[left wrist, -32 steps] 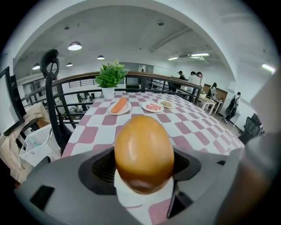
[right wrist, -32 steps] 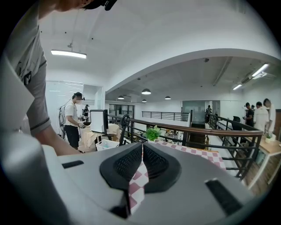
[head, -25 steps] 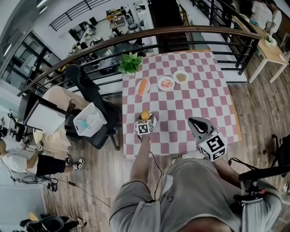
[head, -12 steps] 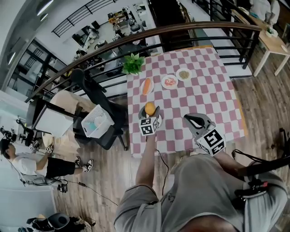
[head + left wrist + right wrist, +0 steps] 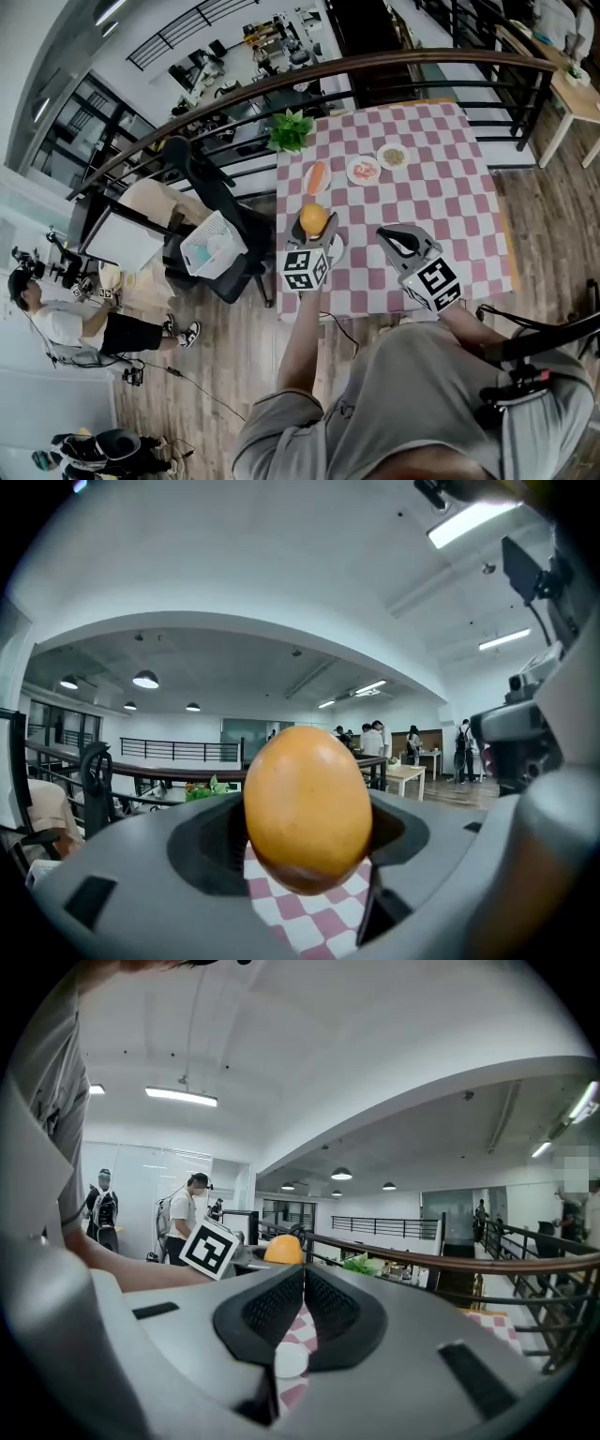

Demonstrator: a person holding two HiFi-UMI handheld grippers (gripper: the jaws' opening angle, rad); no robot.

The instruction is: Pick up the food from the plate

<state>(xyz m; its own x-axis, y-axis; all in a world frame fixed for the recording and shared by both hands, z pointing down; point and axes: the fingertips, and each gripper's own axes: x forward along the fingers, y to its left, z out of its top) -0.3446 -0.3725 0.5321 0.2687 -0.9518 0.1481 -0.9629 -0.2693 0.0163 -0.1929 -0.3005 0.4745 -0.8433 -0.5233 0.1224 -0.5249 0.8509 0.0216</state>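
A round orange piece of food sits between the jaws of my left gripper, which is shut on it and holds it above the checkered table. In the left gripper view the orange food fills the middle, pinched between both jaws, with the tablecloth below it. A small white plate lies just right of that gripper. My right gripper hovers over the table's near part with its jaws pressed together and nothing in them. From the right gripper view the orange food shows beyond the left gripper's marker cube.
Three plates stand at the table's far side: one with a long orange item, one with red food, one with greenish food. A potted plant is at the far left corner. A black chair and white basket stand left of the table.
My left gripper has risen from the table with the orange food in it. The right gripper has shifted slightly forward and stays shut.
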